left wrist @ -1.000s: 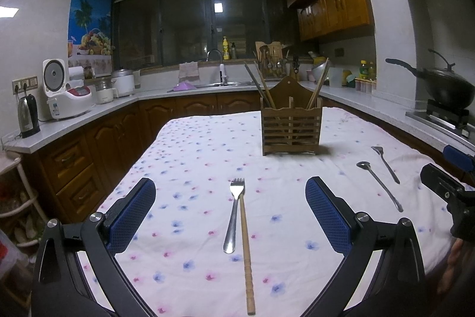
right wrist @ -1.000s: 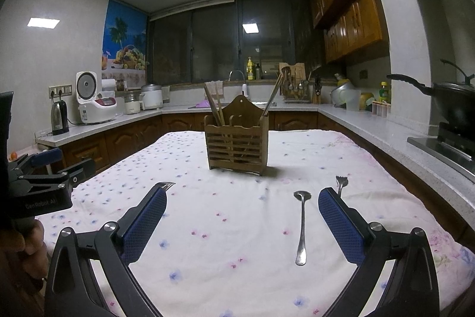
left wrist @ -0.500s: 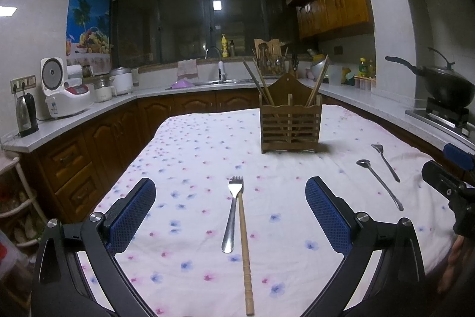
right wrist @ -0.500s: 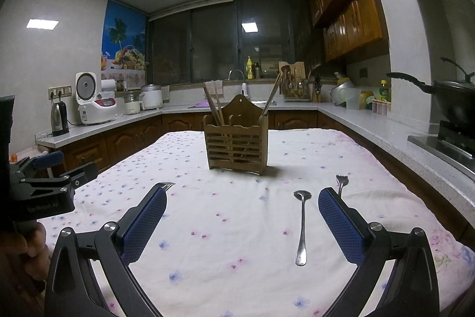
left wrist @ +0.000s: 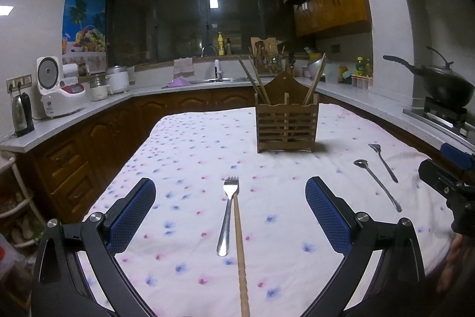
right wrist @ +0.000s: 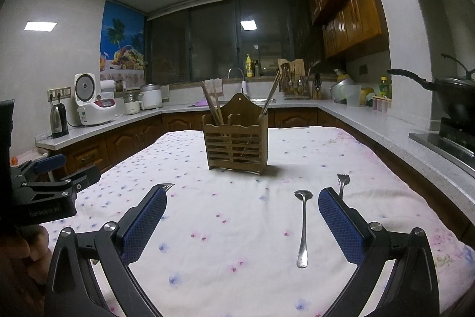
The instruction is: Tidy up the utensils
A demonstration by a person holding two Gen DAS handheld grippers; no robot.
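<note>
A slatted wooden utensil holder point(left wrist: 286, 128) point(right wrist: 236, 148) stands mid-table with chopsticks leaning in it. In the left wrist view a metal fork point(left wrist: 227, 214) and a wooden chopstick point(left wrist: 240, 251) lie side by side between the fingers of my open left gripper point(left wrist: 230, 205), which hovers above them. A spoon point(left wrist: 377, 183) and a second fork point(left wrist: 383, 162) lie to the right. In the right wrist view my right gripper point(right wrist: 242, 213) is open and empty; the spoon point(right wrist: 302, 225) lies just inside its right finger, and the small fork point(right wrist: 343, 183) shows beyond that finger.
A floral cloth point(left wrist: 193, 156) covers the table. Counters wrap around it: a rice cooker point(left wrist: 58, 91) and kettle point(left wrist: 21, 116) on the left, a sink point(left wrist: 213, 79) at the back, a wok point(left wrist: 445, 85) on the stove at right. A hand point(right wrist: 20, 245) holds the left gripper.
The left wrist view has tilted slightly, so the fork and chopstick sit a little higher in frame. The right gripper has barely moved. Both stay open.
</note>
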